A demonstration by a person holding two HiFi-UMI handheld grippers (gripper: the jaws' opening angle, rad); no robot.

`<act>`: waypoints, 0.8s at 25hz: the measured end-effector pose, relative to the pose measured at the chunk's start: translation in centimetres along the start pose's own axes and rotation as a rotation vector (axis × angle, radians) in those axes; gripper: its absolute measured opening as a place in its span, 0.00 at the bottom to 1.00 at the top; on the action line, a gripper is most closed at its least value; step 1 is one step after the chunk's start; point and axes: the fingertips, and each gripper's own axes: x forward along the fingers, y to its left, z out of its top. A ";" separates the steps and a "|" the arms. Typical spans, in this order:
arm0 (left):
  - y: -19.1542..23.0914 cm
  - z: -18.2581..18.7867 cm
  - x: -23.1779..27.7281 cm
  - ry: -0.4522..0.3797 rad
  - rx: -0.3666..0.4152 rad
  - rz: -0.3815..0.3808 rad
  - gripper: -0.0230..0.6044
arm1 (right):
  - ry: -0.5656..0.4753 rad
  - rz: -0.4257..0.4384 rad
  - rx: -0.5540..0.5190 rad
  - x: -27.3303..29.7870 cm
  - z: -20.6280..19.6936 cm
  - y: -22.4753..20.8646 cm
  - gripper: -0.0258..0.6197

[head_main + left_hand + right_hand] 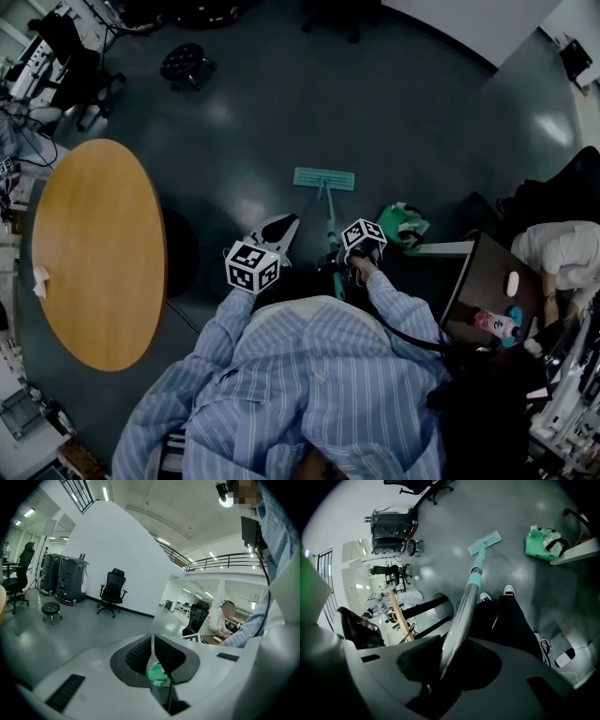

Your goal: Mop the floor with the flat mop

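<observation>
The right tongs [443, 663] are closed on the metal handle [469, 590] of the flat mop, at its upper part. The left tongs [153, 645] have their jaws pressed together and grip nothing; they point away over the room. The mop head [324, 178] lies flat on the floor [281, 103], in front of the person's shoes [508, 590]. I think one pair of tongs on a smooth round shaft is a weak hold, so on a push the handle may twist or slide. A stroke to the right could also catch the green bag [401, 226] lying near the head.
</observation>
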 end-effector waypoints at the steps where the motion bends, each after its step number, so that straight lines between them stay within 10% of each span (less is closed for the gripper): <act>1: -0.1 -0.1 0.2 0.003 0.000 0.001 0.08 | 0.001 0.001 -0.002 -0.2 0.1 -0.1 0.22; 20: -0.3 2.9 6.5 -0.008 -0.004 0.056 0.08 | 0.053 -0.027 -0.063 -5.7 5.5 -2.0 0.22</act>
